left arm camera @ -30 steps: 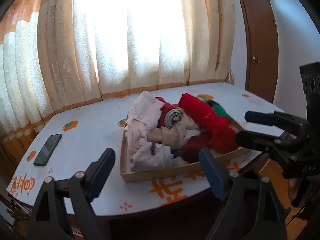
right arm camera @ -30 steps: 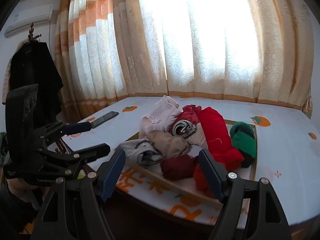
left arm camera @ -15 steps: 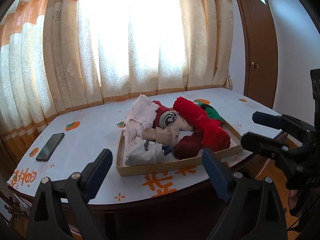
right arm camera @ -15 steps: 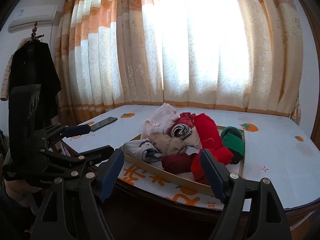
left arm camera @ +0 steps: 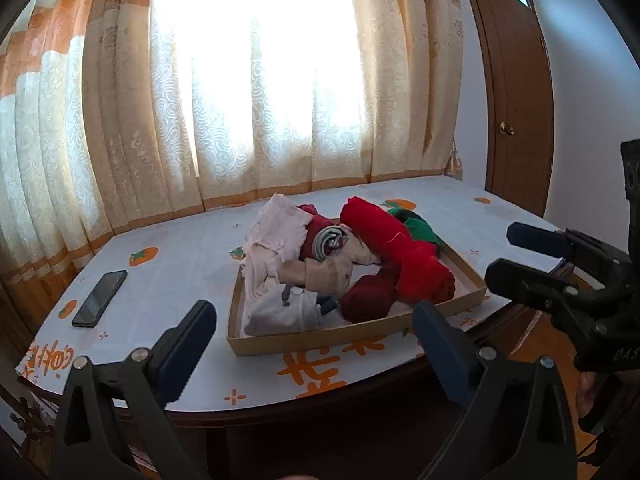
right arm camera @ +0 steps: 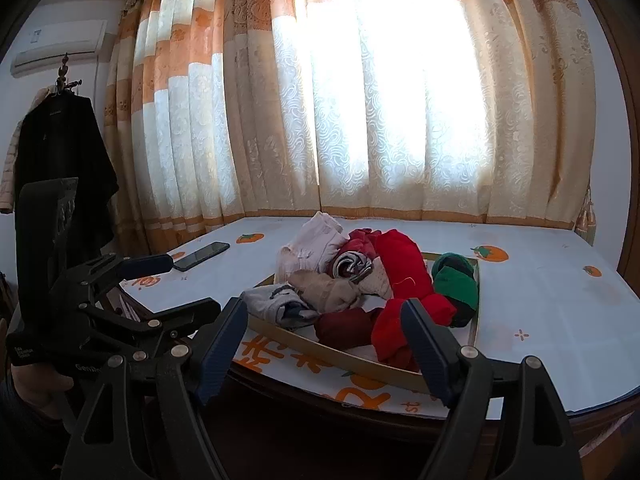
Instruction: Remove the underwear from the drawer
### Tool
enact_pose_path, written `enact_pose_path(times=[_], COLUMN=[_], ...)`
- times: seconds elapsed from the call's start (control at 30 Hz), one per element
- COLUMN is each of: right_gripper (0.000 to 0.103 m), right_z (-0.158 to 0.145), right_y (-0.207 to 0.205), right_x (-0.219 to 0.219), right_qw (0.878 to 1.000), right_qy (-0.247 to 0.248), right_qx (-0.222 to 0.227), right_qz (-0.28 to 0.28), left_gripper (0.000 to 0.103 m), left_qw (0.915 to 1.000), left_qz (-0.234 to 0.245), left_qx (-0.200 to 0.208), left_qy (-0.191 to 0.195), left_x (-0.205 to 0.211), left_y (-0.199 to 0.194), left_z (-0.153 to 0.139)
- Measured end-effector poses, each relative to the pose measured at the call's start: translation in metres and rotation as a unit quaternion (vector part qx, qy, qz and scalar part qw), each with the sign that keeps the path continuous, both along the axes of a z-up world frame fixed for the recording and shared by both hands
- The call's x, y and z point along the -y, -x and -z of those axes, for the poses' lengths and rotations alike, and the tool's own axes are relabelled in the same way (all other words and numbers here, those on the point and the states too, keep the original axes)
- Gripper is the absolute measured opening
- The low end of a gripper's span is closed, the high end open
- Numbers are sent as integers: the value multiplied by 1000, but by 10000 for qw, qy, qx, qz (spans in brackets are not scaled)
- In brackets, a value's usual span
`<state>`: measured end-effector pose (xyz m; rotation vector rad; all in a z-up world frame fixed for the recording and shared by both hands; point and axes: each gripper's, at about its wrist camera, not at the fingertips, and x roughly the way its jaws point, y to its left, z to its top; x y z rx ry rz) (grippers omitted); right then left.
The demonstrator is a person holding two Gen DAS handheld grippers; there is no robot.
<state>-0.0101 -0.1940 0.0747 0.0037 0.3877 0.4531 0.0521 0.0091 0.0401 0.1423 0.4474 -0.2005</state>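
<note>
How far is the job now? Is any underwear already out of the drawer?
Done: nothing visibly; all the clothes lie piled in the drawer on the table. In hand: nothing; the left claw is opening, empty, and the right claw is open, both short of the drawer. Left: reach, grasp, lift out.

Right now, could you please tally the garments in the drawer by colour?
Bright red garment: 1
Dark red garments: 2
Green garment: 1
Pale pink garment: 1
Beige garment: 1
Grey garments: 2
Total: 8, though folds may hide more.
</note>
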Motion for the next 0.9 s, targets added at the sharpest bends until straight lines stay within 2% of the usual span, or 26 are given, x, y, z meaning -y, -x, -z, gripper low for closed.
enact_pose_path(times=[0.53,0.9], right_gripper=[81,81], right_z=[-1,0], right_y=[3,4], right_x=[3,3], right_qw=[10000,10000], right_qy=[-6,3], right_qx=[4,0], right_qz=[-30,-35], left_gripper=[103,103], left_qw=[9999,9998], left_qz=[-30,-65], left_qx=[-138,-76], left_qy=[-72,-149], left_x=[4,3], left_y=[-6,-5], left_z=[1,2])
